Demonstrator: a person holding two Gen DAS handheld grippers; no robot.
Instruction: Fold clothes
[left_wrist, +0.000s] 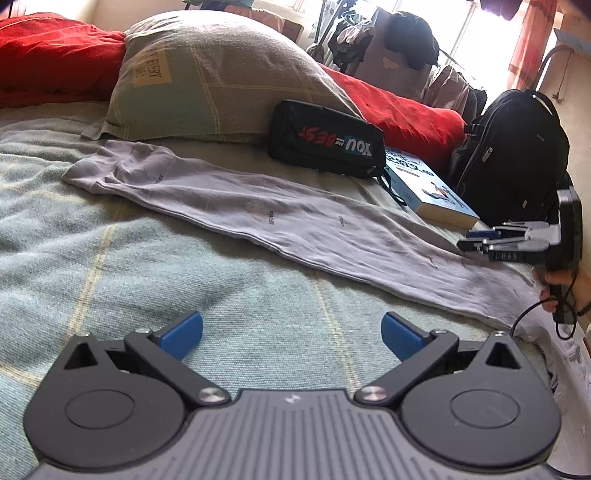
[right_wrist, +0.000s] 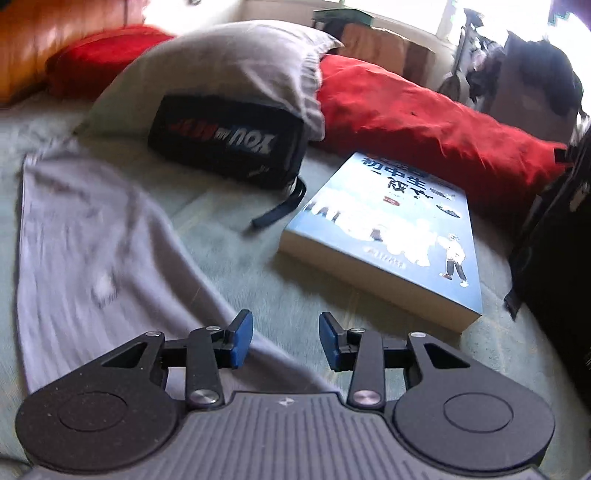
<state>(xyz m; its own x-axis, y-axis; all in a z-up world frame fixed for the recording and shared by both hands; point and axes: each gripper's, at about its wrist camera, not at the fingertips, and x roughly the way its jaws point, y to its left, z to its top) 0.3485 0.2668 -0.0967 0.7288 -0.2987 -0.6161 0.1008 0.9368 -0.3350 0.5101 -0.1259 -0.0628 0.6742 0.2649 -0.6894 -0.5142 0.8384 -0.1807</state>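
Note:
A long grey garment (left_wrist: 295, 221) lies flat in a strip across the green checked bed sheet (left_wrist: 110, 258). My left gripper (left_wrist: 292, 332) hovers over bare sheet in front of the garment's near edge, open wide and holding nothing. At the right edge of the left wrist view, a hand holds my right gripper (left_wrist: 467, 240) just above the garment's right end. In the right wrist view, the right gripper (right_wrist: 286, 339) is open. The grey garment (right_wrist: 92, 240) runs away to the left, and its edge passes under the left pad (right_wrist: 242, 339). Nothing is held.
A grey pillow (left_wrist: 207, 74) and a black pouch (left_wrist: 325, 140) lie behind the garment. A blue book (right_wrist: 388, 236) rests just right of the garment's end. A red blanket (right_wrist: 424, 122) lies behind the book, and a black backpack (left_wrist: 513, 147) stands at the far right.

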